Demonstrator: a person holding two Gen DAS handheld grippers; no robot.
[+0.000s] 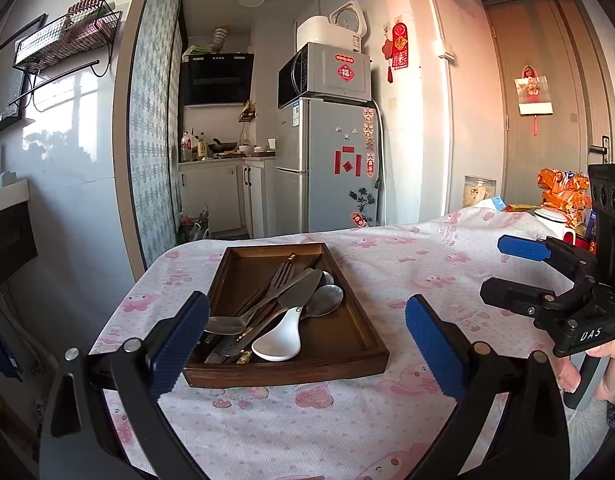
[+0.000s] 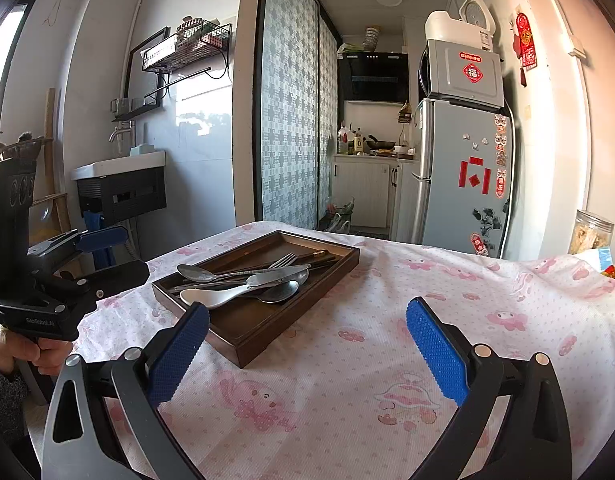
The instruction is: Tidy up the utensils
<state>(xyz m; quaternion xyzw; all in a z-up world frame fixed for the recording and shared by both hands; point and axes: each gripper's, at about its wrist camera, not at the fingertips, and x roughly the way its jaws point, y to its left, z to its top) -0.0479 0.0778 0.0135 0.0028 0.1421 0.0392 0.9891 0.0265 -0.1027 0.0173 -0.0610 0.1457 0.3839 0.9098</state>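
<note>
Left wrist view: the left tool [image 1: 307, 336] hovers above the table [image 1: 347, 420], its blue-padded fingers [image 1: 179, 344] spread wide and holding nothing. Between and just beyond them lies a dark wooden tray [image 1: 347, 344] on a white cloth printed with pink figures. Piled loosely toward the tray's left half are a white ceramic spoon [image 1: 279, 340], a metal fork [image 1: 277, 276], a table knife [image 1: 297, 294], metal spoons [image 1: 325, 300] and dark chopsticks [image 1: 291, 258], overlapping one another. At the right edge the right tool [image 1: 511, 270] appears, gripped by a hand [image 1: 611, 368].

Right wrist view: the right tool [image 2: 307, 336] is likewise wide open and empty, with the tray [image 2: 251, 328] ahead and to its left. A refrigerator [image 2: 463, 184] stands beyond the table.
</note>
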